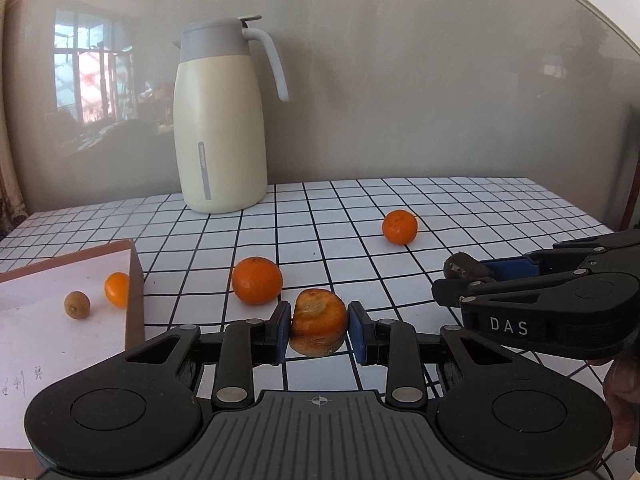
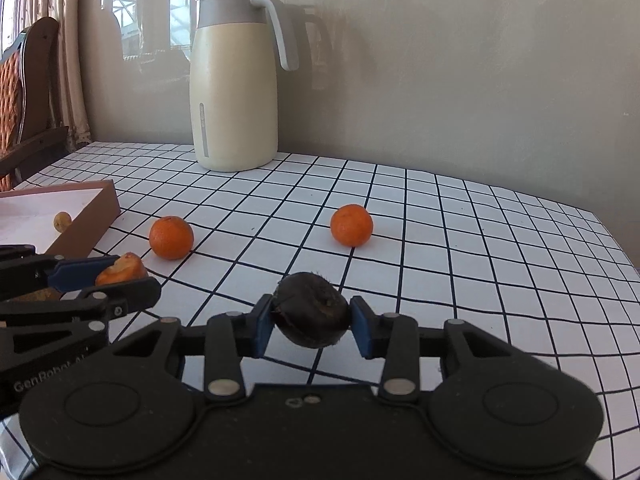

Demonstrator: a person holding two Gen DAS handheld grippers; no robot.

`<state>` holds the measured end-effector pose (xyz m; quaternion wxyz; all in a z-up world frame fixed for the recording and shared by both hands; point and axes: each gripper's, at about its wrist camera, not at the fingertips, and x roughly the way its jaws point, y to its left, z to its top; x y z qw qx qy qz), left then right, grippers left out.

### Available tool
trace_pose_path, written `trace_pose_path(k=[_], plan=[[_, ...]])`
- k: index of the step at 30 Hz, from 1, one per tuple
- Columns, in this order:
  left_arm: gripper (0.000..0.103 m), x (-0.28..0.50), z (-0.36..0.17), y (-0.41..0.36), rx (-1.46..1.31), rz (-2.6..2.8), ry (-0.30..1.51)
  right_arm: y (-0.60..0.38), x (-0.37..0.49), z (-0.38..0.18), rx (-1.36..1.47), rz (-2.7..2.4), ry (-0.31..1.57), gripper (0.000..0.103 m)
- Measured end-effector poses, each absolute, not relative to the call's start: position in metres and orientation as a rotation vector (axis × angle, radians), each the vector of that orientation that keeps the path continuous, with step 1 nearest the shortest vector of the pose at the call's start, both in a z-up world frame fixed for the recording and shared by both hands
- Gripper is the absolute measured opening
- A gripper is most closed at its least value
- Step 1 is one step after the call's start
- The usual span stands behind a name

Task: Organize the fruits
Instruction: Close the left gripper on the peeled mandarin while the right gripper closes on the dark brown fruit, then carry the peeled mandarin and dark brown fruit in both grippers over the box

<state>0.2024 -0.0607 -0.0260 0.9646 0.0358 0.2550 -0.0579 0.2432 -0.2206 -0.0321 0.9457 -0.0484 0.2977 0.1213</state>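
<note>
My left gripper point(image 1: 319, 326) is shut on a dented, shrivelled orange point(image 1: 319, 320), just above the checked tablecloth; it also shows in the right wrist view point(image 2: 122, 269). My right gripper point(image 2: 313, 322) is shut on a dark brown round fruit point(image 2: 312, 316), which shows at the right of the left wrist view point(image 1: 460, 266). Two oranges lie loose on the table: one near the box point(image 1: 257, 280) point(image 2: 171, 237), one farther right point(image 1: 399, 226) point(image 2: 351, 225). The shallow brown box point(image 1: 134, 280) point(image 2: 90, 216) at the left holds a small orange point(image 1: 117, 289) and a small tan fruit point(image 1: 77, 304) point(image 2: 62, 221).
A cream and grey thermos jug point(image 1: 220, 120) point(image 2: 234, 80) stands at the back of the table against the wall. A wooden chair point(image 2: 24, 92) and curtains stand beyond the table's left edge. The table's right edge point(image 2: 612, 236) drops off.
</note>
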Motion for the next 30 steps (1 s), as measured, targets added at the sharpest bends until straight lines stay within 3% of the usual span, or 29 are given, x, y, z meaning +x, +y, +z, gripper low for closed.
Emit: trace_pose_path(k=[15,30], plan=[[0.031,0.119,-0.013,-0.04,0.107,-0.108,0.487,-0.222,0.15,-0.017,-0.121,0.266,0.574,0.032],[0.031,0.066,-0.001,0.009,0.055,0.003,0.431,-0.18,0.112,-0.002,-0.154,0.384,0.512,0.032]])
